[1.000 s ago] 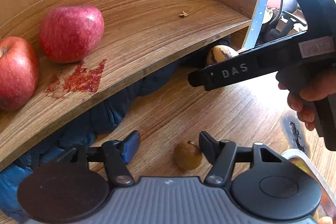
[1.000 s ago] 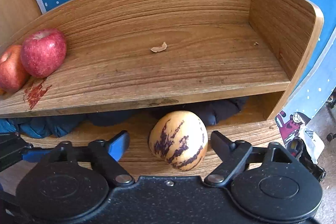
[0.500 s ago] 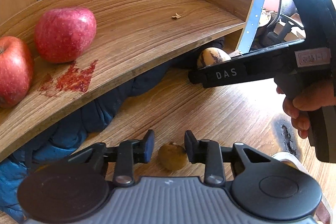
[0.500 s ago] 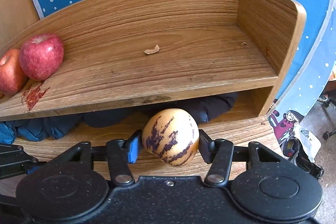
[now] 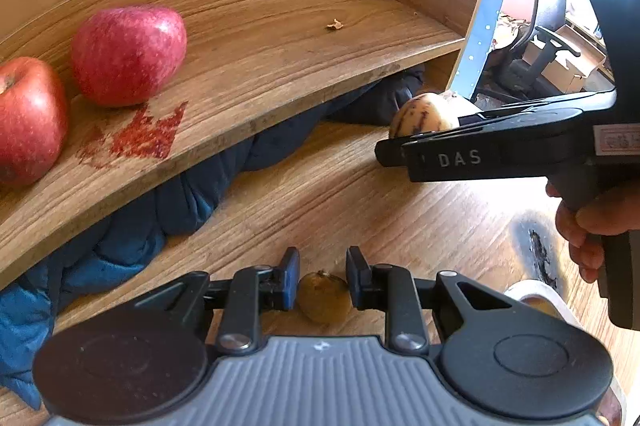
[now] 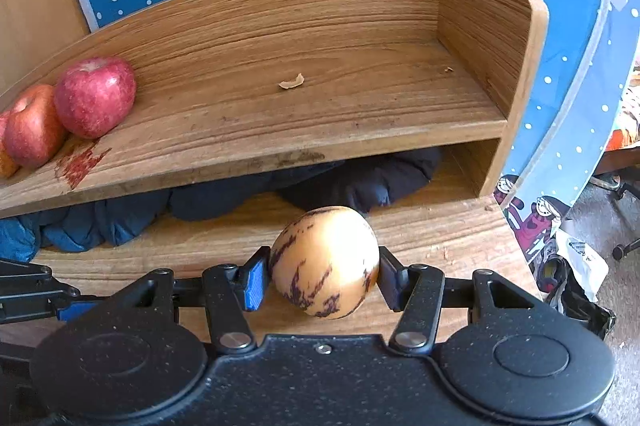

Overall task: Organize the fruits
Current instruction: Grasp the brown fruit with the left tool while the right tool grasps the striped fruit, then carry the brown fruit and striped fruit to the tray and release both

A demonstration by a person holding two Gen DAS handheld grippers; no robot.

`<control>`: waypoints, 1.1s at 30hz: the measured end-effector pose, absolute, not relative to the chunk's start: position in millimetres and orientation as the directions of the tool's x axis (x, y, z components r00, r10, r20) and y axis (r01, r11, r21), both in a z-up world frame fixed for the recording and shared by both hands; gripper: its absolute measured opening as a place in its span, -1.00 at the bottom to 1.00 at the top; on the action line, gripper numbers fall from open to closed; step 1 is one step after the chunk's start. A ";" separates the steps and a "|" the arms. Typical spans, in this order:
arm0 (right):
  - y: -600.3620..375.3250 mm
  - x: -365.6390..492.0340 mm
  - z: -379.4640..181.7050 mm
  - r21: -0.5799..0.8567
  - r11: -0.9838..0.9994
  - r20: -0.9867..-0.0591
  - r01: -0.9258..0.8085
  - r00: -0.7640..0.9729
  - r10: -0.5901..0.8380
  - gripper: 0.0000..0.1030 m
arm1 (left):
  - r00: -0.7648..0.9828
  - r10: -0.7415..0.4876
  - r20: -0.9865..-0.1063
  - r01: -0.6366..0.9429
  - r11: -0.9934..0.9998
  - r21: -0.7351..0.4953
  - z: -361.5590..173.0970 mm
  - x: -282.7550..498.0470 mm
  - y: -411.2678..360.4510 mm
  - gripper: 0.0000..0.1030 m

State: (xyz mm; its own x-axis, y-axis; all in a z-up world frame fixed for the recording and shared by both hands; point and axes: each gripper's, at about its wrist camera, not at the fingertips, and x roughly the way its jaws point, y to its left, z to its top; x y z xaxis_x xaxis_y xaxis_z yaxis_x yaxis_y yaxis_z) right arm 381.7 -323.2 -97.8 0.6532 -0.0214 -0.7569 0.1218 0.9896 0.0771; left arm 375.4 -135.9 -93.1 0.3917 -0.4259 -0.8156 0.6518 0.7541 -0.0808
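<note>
A small brown fruit (image 5: 324, 298) lies on the wooden table, and my left gripper (image 5: 322, 276) is shut on it, pads touching both sides. My right gripper (image 6: 320, 272) is shut on a yellow fruit with purple stripes (image 6: 324, 258), held just in front of the wooden shelf (image 6: 320, 114). In the left wrist view that striped fruit (image 5: 424, 114) shows behind the right gripper's black body (image 5: 500, 154). Two red apples (image 5: 128, 54) (image 5: 28, 118) sit at the shelf's left end, also seen as apples (image 6: 94, 96) (image 6: 32, 124) in the right wrist view.
Dark blue cloth (image 5: 180, 198) is stuffed under the shelf. A red stain (image 5: 140, 134) and a dry scrap (image 6: 292, 82) mark the shelf board. A white dish rim (image 5: 532, 296) sits right of my left gripper. A hand (image 5: 588, 226) holds the right gripper. The table edge (image 6: 516, 246) drops to the floor.
Both grippers went from open to shut: the left closed on the small brown fruit, the right on the striped fruit. Both views drew slightly back from the shelf.
</note>
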 end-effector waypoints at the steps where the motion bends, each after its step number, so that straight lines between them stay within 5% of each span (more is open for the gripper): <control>1: -323.5 380.6 -96.6 0.079 0.989 -0.758 0.123 0.652 -0.021 0.10 | 0.391 -0.422 -0.818 0.652 0.754 -0.078 -92.9 374.5 -135.7 -0.45; 33: -309.4 302.5 -69.2 0.145 0.983 -0.714 0.116 0.700 0.023 0.09 | 0.380 -0.386 -0.841 0.623 0.778 -0.075 -73.7 336.4 -128.6 -0.44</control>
State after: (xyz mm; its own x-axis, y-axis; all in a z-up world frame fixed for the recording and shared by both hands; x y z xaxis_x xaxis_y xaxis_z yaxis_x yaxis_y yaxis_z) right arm 302.5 -309.4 -69.2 0.6997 0.0231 -0.7141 0.1157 0.9826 0.1452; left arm 336.4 -128.6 -73.7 0.3802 -0.3859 -0.8405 0.6233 0.7784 -0.0754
